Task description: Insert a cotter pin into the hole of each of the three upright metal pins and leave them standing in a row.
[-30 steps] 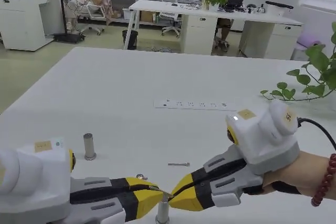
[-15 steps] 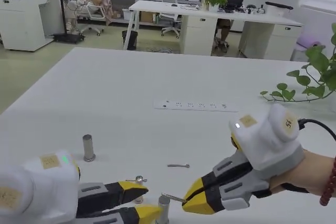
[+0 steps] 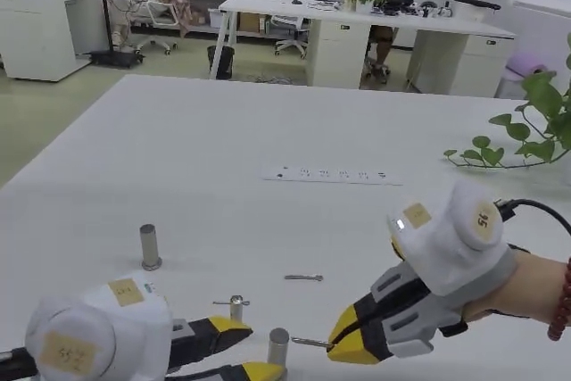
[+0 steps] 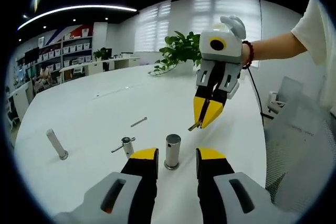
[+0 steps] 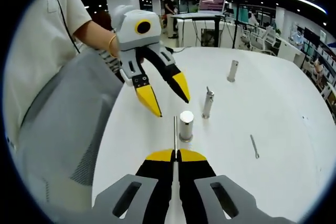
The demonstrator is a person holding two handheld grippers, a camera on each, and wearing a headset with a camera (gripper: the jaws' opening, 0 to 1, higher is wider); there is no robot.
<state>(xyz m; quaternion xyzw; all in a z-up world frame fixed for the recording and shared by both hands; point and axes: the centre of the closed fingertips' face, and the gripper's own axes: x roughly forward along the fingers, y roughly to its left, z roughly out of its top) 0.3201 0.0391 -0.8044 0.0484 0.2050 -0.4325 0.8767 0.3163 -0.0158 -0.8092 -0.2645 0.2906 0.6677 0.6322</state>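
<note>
The head view's bottom edge cuts off the left gripper's point(image 5: 172, 107) lower jaw and the near pin's point(image 4: 172, 149) base. The rear of the cotter pin point(image 5: 175, 129) is buried in the right gripper's point(image 3: 337, 345) clamped yellow tips. Its thin end points at the near pin's top, just beside it; contact is unclear. The left gripper's jaws are spread, one on either side of that smooth steel cylinder. The middle pin point(image 3: 235, 308) has a thin wire crosswise through its head, and the far pin point(image 3: 150, 247) stands well apart. A loose cotter pin point(image 3: 304, 277) lies flat on the white table point(image 3: 268, 131).
</note>
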